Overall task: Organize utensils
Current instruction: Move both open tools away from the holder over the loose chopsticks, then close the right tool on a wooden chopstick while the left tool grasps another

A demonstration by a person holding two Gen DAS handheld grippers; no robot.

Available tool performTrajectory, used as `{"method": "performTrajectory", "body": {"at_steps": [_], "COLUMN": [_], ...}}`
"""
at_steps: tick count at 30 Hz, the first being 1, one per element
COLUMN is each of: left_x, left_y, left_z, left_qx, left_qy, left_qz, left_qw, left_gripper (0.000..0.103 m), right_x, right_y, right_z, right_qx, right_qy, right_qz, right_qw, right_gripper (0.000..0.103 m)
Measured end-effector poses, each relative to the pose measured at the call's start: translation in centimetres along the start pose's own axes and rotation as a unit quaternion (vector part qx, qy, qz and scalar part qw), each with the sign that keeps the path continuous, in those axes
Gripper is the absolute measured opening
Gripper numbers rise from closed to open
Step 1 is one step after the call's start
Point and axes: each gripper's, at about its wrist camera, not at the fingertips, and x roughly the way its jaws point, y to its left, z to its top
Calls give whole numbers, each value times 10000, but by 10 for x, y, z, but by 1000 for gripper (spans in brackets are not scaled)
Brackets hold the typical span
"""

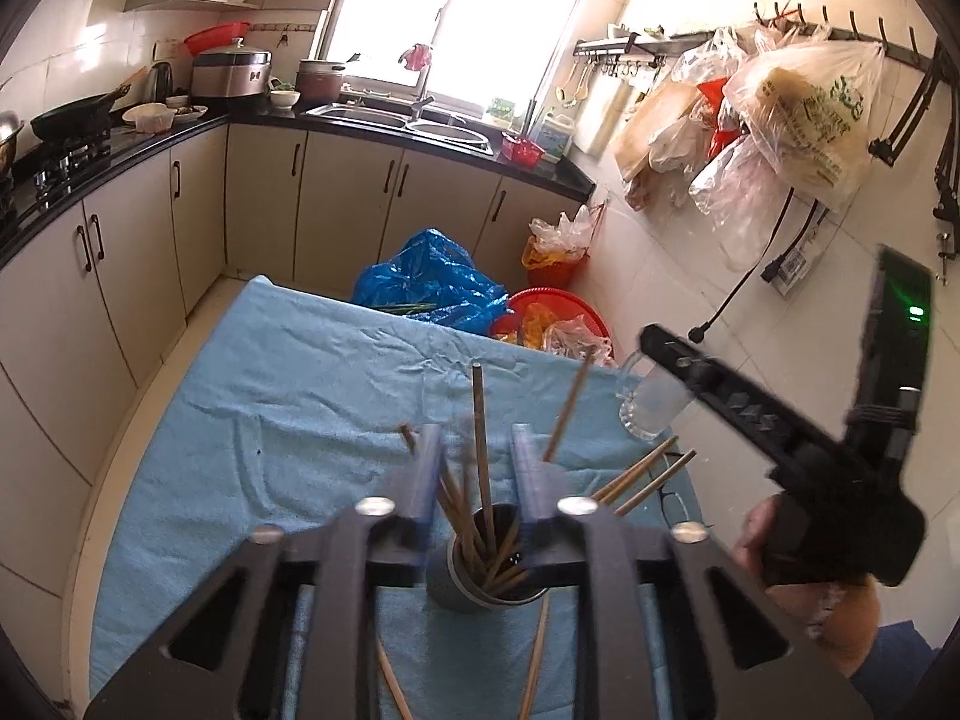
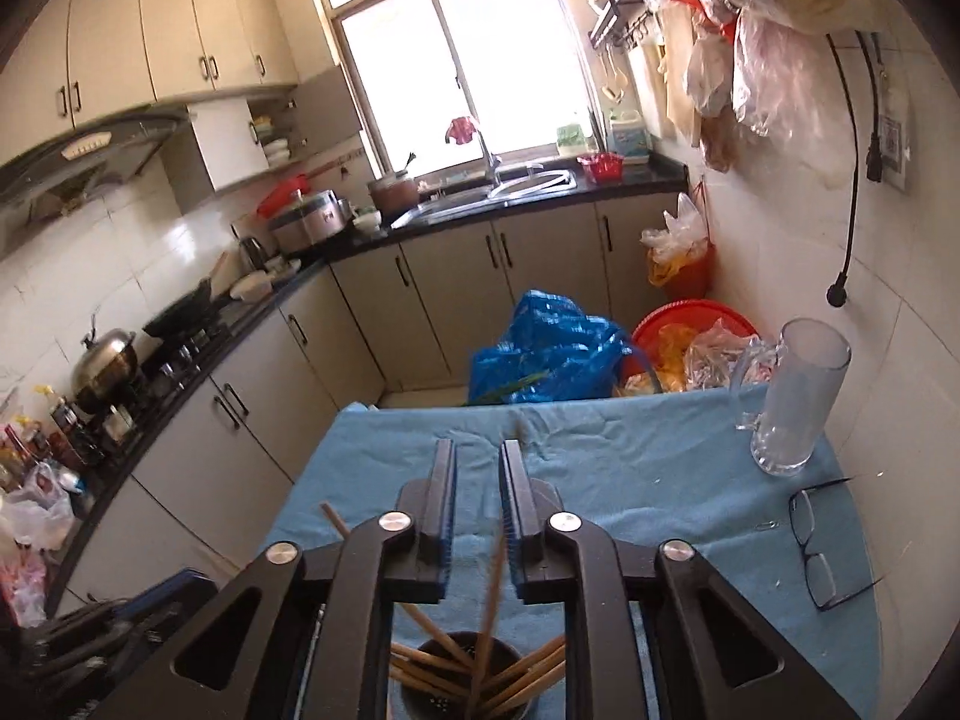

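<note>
A grey perforated utensil holder (image 1: 480, 579) stands on the blue towel (image 1: 270, 420) and holds several wooden chopsticks (image 1: 480, 438). My left gripper (image 1: 474, 450) hovers above it, open, with chopsticks rising between its fingers. Two loose chopsticks (image 1: 534, 666) lie on the towel in front of the holder. My right gripper (image 2: 478, 468) is open above the same holder (image 2: 456, 684). One chopstick (image 2: 489, 600) stands between its fingers, blurred, not gripped. The right gripper's body (image 1: 780, 450) shows at right in the left wrist view.
A clear glass mug (image 2: 792, 402) stands at the towel's far right, with black glasses (image 2: 822, 546) near it. Beyond the table are a blue bag (image 2: 546, 354), a red basin (image 2: 690, 336), cabinets and a black counter with a sink (image 2: 510, 189).
</note>
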Motion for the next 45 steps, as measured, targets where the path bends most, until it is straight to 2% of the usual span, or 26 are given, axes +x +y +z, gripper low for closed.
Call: {"method": "performTrajectory", "body": {"at_steps": [3,8,10,13,16,21,25,28,37,39,45], "left_x": [-12,-36,-45,-52,-50,-39,-38,-44,-74,-81,-110], "left_y": [0,7,14,26,37,58,62,64,96,104,124], "left_z": [3,1,-5,-20,-43,-91,-122,-135,-162,-166,-164], "left_qx": [21,26,-26,-81,-39,-249,-164,-32,-56,-119,-297], "left_qy": [-110,-273,-281,-176,57,757,1190,1335,1573,1566,1355], "left_qz": [-67,-60,-30,46,188,232,199,185,206,237,565], "left_qw": [9999,9996,9996,9998,9998,9966,9926,9909,9873,9873,9887], "left_gripper": [32,38,41,44,44,44,44,44,44,44,44], "right_x": [-22,-76,-94,-115,-124,-116,-105,-103,-93,-82,-34], "right_y": [-2,-17,-26,-40,-58,-87,-97,-96,-82,-81,-77], "right_z": [7,11,6,-11,-40,-103,-155,-183,-216,-219,-212], "right_qx": [135,395,511,594,798,1287,1749,1962,2318,2370,2350], "right_qy": [-146,-464,-517,-454,-161,729,1436,1745,2124,2279,2529], "right_qz": [88,55,-31,-295,-525,-890,-855,-751,-801,-815,-792], "right_qw": [9998,9981,9973,9968,9953,9850,9703,9620,9459,9409,9352], "right_gripper": [19,34,44,53,57,57,57,57,54,49,44]}}
